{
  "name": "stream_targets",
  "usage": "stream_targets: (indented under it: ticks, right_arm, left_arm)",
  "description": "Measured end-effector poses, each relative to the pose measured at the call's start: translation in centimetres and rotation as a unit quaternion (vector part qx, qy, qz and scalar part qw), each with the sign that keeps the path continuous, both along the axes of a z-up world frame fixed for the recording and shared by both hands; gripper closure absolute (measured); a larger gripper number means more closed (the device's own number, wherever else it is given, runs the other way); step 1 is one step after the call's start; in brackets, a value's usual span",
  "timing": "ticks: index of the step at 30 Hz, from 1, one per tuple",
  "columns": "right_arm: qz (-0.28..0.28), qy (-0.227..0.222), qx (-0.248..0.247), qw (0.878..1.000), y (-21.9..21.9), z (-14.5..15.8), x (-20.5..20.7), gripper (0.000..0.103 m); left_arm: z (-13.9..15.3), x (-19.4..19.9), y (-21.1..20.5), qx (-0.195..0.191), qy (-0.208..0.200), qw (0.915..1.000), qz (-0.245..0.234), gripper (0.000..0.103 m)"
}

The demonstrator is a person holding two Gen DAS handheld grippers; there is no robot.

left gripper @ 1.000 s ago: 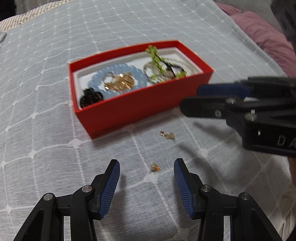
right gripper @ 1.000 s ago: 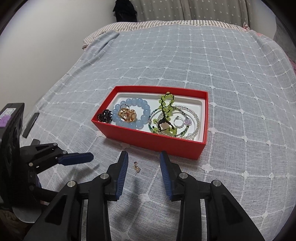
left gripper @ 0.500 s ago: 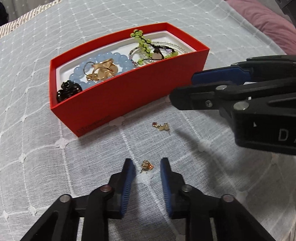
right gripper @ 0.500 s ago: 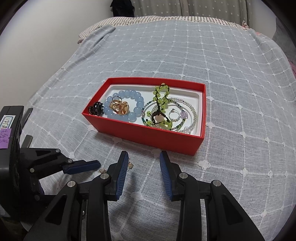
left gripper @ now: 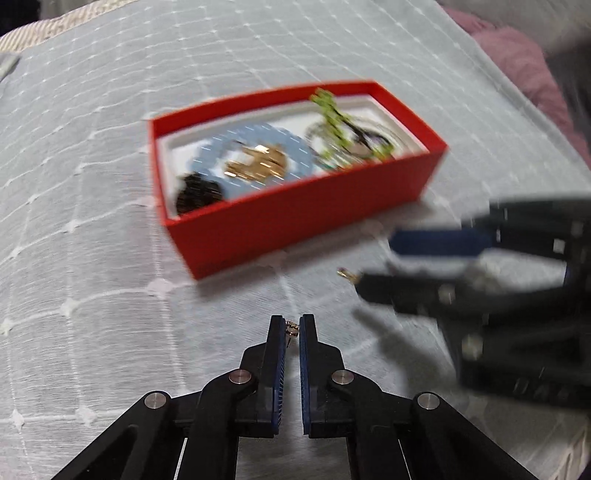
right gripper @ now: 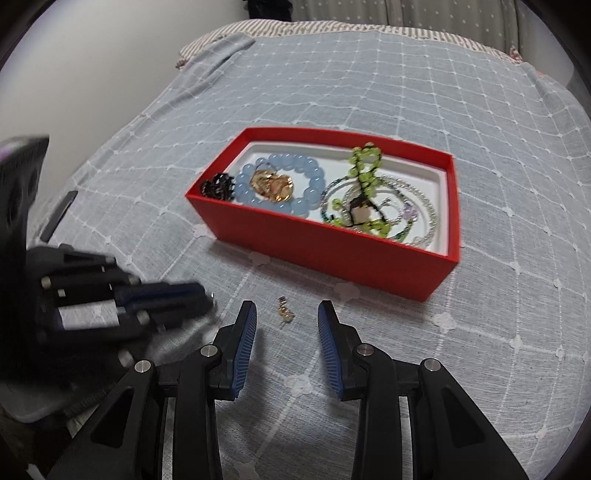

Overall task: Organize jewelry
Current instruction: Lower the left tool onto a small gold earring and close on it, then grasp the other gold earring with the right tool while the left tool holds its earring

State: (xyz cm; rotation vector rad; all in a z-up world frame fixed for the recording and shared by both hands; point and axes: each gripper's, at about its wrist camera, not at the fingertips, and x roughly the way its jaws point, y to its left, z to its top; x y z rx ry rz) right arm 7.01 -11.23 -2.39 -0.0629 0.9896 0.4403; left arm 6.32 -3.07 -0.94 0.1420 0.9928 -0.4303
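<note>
A red jewelry box (left gripper: 295, 218) (right gripper: 332, 251) sits on the grey quilted bed; it holds a blue bead bracelet (right gripper: 280, 184), a gold piece (right gripper: 271, 182), a black piece (right gripper: 218, 185), green beads (right gripper: 364, 166) and thin chains. My left gripper (left gripper: 291, 328) is shut on a small gold earring (left gripper: 292, 328), pinched at its fingertips above the bed. It shows blurred in the right wrist view (right gripper: 207, 295). My right gripper (right gripper: 286, 315) is open around a second gold earring (right gripper: 284, 312) lying on the bed in front of the box; that earring shows in the left wrist view (left gripper: 345, 274).
A pink pillow (left gripper: 517, 62) lies at the far right of the bed. A dark flat object (right gripper: 59, 216) lies on the bed at the left. A striped pillow (right gripper: 332, 29) and wall stand beyond the bed's far edge.
My left gripper has closed on the near earring and lifted it off the bed. My right gripper has come down around the second earring, still open.
</note>
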Motion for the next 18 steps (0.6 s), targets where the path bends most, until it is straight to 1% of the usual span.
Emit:
stream_targets:
  ticks: [3, 7, 10, 11, 13, 15, 18]
  right_arm:
    - [0.014, -0.001, -0.007, 1.0, 0.6, -0.4, -0.2, 0.066]
    - [0.018, -0.004, -0.024, 1.0, 1.1, -1.1, -0.3, 0.066]
    - [0.017, -0.007, -0.033, 0.999, 1.6, -1.6, -0.1, 0.067]
    - [0.017, -0.012, -0.036, 0.999, 1.9, -1.7, -0.2, 0.068]
    - [0.015, -0.018, -0.039, 0.999, 2.1, -1.7, -0.1, 0.074]
    - [0.007, -0.018, -0.042, 0.999, 2.2, -1.8, 0.1, 0.084]
    - [0.006, -0.022, -0.05, 0.998, 2.4, -1.8, 0.0, 0.088]
  left_arm:
    - [0.8, 0.4, 1.2, -0.014, -0.007, 0.9997, 0.019, 0.101]
    - [1.6, 0.7, 2.4, -0.028, -0.016, 0.9989, 0.035, 0.101]
    - [1.7, 0.6, 2.4, -0.025, -0.02, 0.9987, 0.039, 0.101]
    - [1.7, 0.6, 2.4, -0.021, -0.023, 0.9988, 0.039, 0.101]
    - [1.8, 0.5, 2.6, -0.02, -0.025, 0.9988, 0.037, 0.101]
    - [1.9, 0.4, 2.5, -0.022, -0.025, 0.9989, 0.034, 0.101]
    - [2.1, 0.3, 2.7, -0.023, -0.027, 0.9989, 0.032, 0.101]
